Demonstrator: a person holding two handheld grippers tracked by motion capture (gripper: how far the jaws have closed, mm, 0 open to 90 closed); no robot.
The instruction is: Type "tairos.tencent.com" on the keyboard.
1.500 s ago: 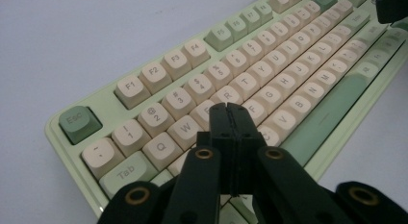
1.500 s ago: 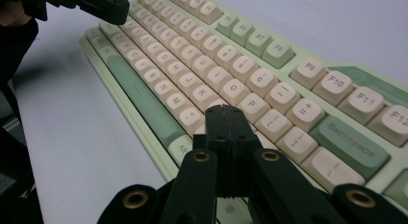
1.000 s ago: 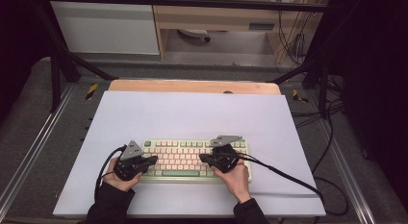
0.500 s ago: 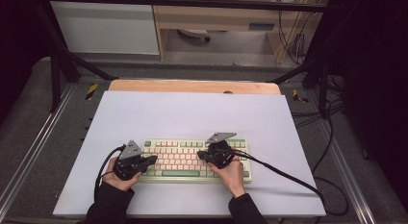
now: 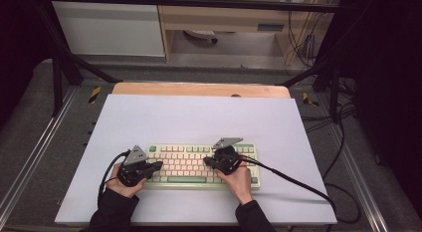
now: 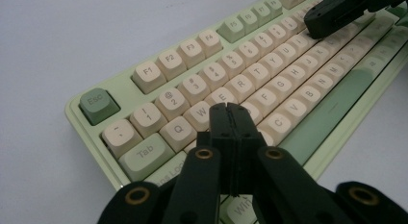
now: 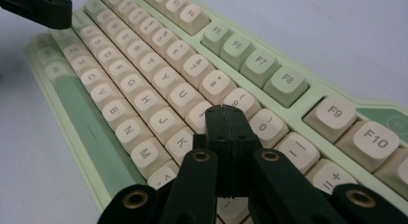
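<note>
Left gripper: jaws pressed flat together, nothing between them, the joined tip used as one blunt poker over the keyboard's left letter block, near E and D; contact with a key cannot be told. Right gripper: jaws likewise closed and empty, tip low over the right letter block, around I, O and K; again touching or just above is unclear. Judged reason for the closed jaws: a single narrow tip strikes one key without catching its neighbours, so this looks like typing, one poker per half of the board. From above, left gripper and right gripper point inward toward each other from the board's two ends, well apart, each hand resting just near of the keyboard on the mat. Keyboard lies flat, square to the table edge, on the near middle of the pale mat. Look: light green case, cream letter and number keys, green Esc, function-row groups and space bar, dark legends, rounded cap tops. Cables trail off near and right.
</note>
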